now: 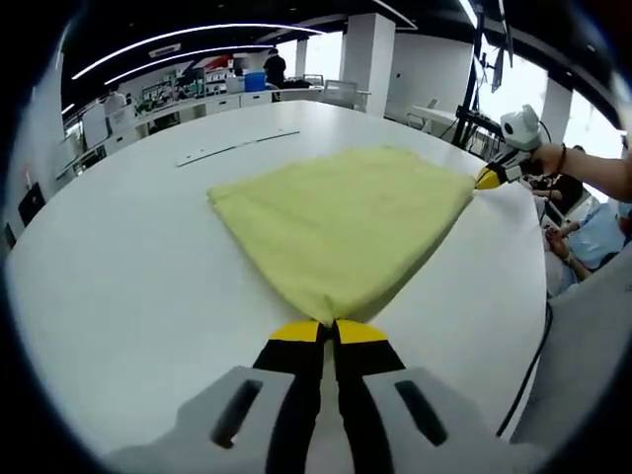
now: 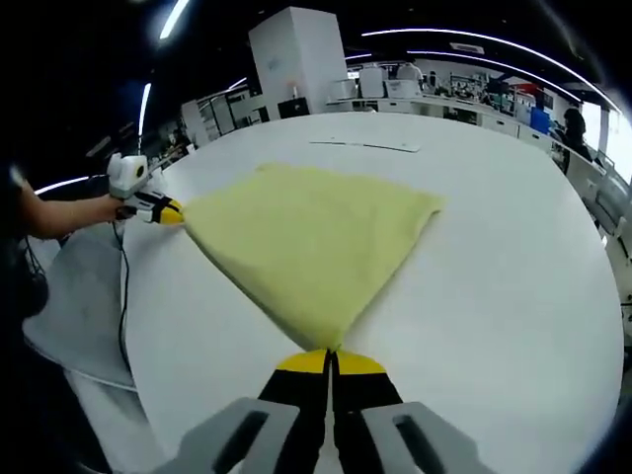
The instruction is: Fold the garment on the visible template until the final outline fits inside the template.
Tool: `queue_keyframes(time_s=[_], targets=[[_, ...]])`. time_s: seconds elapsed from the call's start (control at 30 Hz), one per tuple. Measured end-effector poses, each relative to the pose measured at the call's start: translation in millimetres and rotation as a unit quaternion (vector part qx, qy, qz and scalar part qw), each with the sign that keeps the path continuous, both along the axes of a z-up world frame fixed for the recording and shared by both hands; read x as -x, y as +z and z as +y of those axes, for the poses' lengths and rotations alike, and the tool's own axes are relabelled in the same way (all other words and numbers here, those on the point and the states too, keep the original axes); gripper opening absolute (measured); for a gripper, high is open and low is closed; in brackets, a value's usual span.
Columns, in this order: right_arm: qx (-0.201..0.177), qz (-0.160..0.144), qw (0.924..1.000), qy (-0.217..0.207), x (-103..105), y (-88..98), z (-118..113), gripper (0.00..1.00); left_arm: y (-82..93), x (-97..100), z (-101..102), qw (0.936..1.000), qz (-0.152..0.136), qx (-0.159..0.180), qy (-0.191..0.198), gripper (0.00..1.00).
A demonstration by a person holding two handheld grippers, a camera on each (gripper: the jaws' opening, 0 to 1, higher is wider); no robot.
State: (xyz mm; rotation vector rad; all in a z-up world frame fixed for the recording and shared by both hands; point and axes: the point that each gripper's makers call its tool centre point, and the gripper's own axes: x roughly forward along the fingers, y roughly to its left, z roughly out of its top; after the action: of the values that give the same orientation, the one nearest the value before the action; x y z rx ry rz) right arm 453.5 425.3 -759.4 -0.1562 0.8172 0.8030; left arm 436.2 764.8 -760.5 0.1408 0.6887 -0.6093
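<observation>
Yellow garment (image 1: 341, 222) is lying spread across the white tabletop (image 1: 128, 276), pulled taut between two corners. Left tool (image 1: 329, 333) is clamping the near corner, jaws closed on cloth; right tool (image 2: 329, 361) is pinching the opposite corner the same way. Thin strips (image 1: 237, 146) are lying beyond the cloth. Bare tabletop is running wide on the far side; its edge is sitting near the person's hand (image 2: 99, 209). Office benches and a white pillar (image 2: 296, 59) are standing behind.
</observation>
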Motion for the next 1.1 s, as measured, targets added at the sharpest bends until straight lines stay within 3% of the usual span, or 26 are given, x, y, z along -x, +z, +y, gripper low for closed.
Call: queue_keyframes(time_s=[0.67, 0.83, 1.1], targets=[[-0.005, 0.007, 1.0, -0.002, 13.5, 0.6, 0.2, 0.0, 0.7, 16.7, 2.5, 0.9998, 0.001, 0.006, 0.017, 0.01], [-0.013, 0.006, 0.9997, -0.02, 10.1, 2.8, -1.1, 0.0, 2.4, 17.9, 6.3, 0.9991, 0.003, 0.026, 0.032, 0.08], [-0.018, -0.018, 0.9995, -0.017, 5.7, 15.5, 10.2, 0.38, 18.2, 14.1, 10.0, 0.9975, -0.018, 0.043, 0.053, 0.39]])
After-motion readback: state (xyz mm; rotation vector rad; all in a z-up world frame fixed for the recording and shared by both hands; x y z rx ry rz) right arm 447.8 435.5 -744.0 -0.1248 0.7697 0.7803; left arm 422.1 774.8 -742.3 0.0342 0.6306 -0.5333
